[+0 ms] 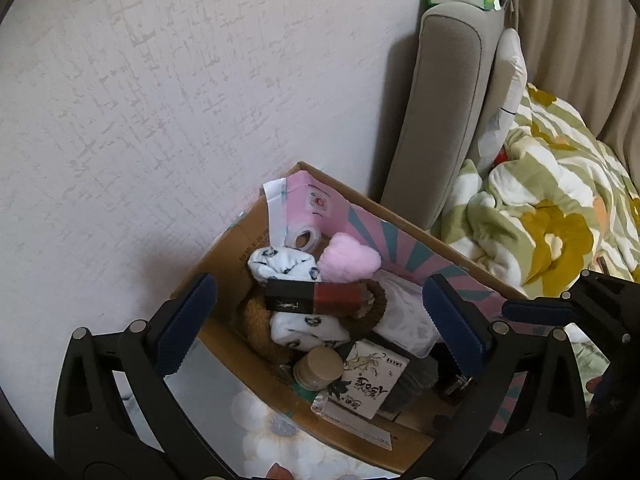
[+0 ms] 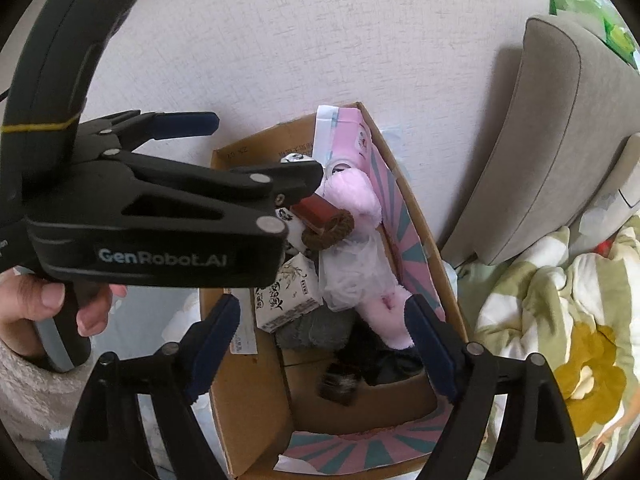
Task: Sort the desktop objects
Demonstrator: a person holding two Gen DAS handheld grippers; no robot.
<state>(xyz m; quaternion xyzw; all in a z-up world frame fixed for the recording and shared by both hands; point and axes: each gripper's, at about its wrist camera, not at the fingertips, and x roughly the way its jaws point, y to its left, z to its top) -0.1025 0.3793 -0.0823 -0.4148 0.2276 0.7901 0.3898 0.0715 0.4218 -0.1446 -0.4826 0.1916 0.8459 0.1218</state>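
Two sets of jaws hang over one cardboard box [image 1: 224, 256] w/ pink-teal printed flaps, and both stand wide w/ nothing between the pads. Biggest risk, I'd judge: the box is packed, so anything more dropped in could roll off the heap or tip over the low front wall onto the floral surface [image 1: 276, 432] below the left gripper [image 1: 316, 320]. Next: the right gripper [image 2: 322, 344] and the left one crowd the same opening; in the right wrist view the left tool's tip sits right over the pile, ahead of and above the right jaws, so a clash of fingers is likely if both dip at once. Smaller risk: the dark-red lipstick box [image 1: 316, 298], lying across the heap between the left jaws, looks loosely perched and could slide. Writing: left tool body reads "GenRobot.AI"; lipstick box shows a gold YSL-type monogram; tissue pack [image 1: 370, 380], low between the left jaws, has Chinese calligraphy I can't read; box wall print too small to read.
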